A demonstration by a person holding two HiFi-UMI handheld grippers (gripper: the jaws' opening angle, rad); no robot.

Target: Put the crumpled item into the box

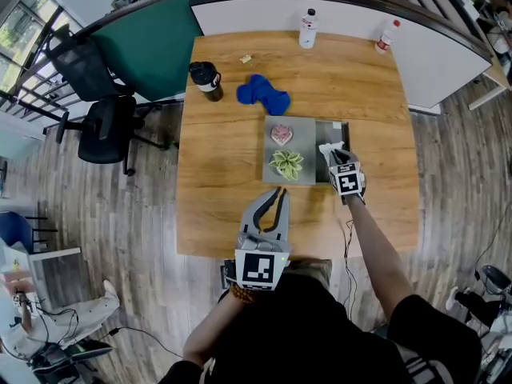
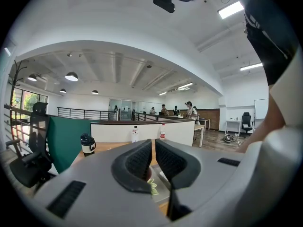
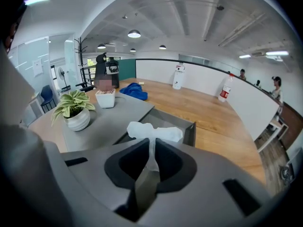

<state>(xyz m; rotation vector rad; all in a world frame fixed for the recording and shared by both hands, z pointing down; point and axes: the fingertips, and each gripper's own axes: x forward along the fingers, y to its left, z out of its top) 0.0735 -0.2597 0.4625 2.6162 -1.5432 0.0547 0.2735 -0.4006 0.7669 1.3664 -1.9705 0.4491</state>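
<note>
**Q:** Where is the crumpled item (image 3: 154,131) sitting?

**A:** The right gripper (image 3: 152,150) is pinching it, with its bulk protruding beyond the tips, directly above the box (image 3: 191,129) opening. The left gripper (image 2: 154,160) is hanging closed, empty, farther back.

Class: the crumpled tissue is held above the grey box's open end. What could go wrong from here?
The right hand-held gripper pinches only a thin tail of the crumpled tissue, so it may slip early or cling on release. The open end of the grey box is narrow; the tissue could land on the lid or the wooden table instead.
</note>
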